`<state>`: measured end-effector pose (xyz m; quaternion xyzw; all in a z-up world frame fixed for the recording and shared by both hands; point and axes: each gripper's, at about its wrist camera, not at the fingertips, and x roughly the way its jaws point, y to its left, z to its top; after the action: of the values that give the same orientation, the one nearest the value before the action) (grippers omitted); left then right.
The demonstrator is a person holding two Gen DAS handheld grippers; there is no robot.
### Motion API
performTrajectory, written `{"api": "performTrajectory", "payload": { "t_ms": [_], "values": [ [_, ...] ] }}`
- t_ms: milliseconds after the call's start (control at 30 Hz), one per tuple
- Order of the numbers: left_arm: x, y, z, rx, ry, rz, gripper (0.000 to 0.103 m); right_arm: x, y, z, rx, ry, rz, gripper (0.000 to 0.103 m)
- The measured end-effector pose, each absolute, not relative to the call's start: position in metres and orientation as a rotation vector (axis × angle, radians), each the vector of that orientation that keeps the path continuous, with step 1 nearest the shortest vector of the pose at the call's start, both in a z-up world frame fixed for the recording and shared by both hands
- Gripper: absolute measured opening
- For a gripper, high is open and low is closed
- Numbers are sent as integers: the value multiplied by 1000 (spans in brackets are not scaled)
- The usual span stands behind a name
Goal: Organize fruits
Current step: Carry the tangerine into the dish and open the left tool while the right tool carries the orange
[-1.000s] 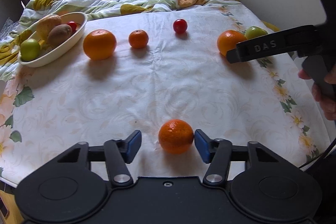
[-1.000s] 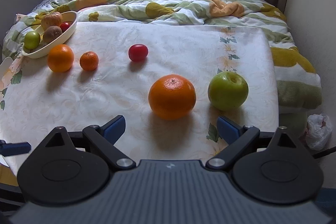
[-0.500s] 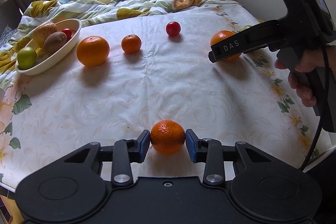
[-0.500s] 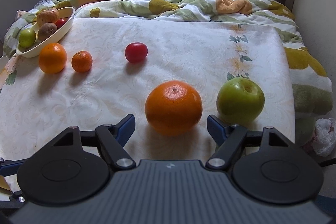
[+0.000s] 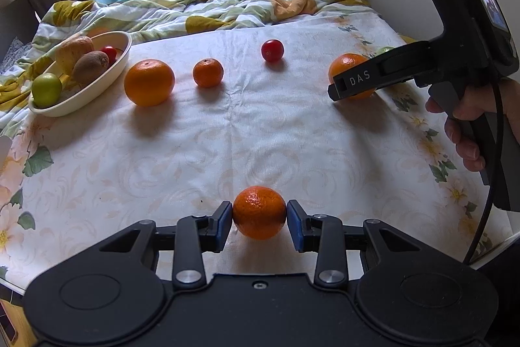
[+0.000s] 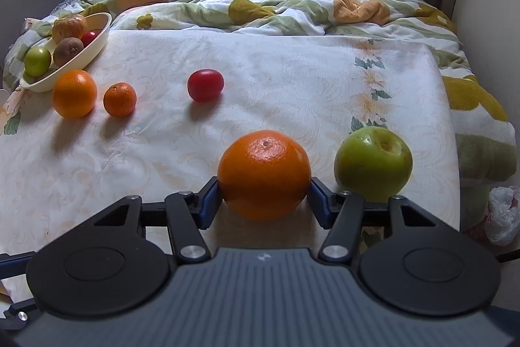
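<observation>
My left gripper (image 5: 259, 221) is shut on a small mandarin (image 5: 259, 212) near the front edge of the floral cloth (image 5: 227, 135). My right gripper (image 6: 265, 197) has its blue pads against both sides of a large orange (image 6: 264, 174), which also shows in the left wrist view (image 5: 348, 69). A green apple (image 6: 373, 163) sits just right of it. A cream oval bowl (image 6: 94, 46) at the far left holds a green fruit, a kiwi, a red fruit and a brownish apple. Beside the bowl lie an orange (image 6: 74, 93), a small mandarin (image 6: 119, 99) and a red tomato (image 6: 205, 85).
A rumpled green and yellow quilt (image 6: 260, 2) lies behind the cloth, with curtains and a window beyond. A wall stands close on the right. A white plastic bag (image 6: 502, 215) lies on the floor past the right edge.
My left gripper closed on the small mandarin. My right gripper moved forward and closed around the large orange.
</observation>
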<state>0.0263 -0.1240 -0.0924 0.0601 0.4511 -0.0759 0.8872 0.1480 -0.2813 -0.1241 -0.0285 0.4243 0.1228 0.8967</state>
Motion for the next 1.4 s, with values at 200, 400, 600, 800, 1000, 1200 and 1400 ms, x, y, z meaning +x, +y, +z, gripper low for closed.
{"api": "performTrajectory", "payload": {
  "t_ms": [200,400,600,800,1000,1200,1400],
  "values": [
    [25,-123,-85,118,920,-151,40,143,-282,-119,-57,872,257,72],
    [24,-117,-69,111,884,-138,40,134,-281,-103,-63,852,257,72],
    [26,-100,-50,87,854,-111,40,128,-274,-78,-69,827,265,72],
    [36,-65,-32,76,812,-75,40,126,-254,-53,-73,801,275,72],
    [55,-22,-16,68,789,-67,40,131,-219,-32,-79,784,277,72],
    [81,18,-2,83,774,-82,40,144,-176,-17,-61,774,276,72],
    [114,54,0,105,770,-103,40,161,-129,-10,-47,774,274,72]
  ]
}}
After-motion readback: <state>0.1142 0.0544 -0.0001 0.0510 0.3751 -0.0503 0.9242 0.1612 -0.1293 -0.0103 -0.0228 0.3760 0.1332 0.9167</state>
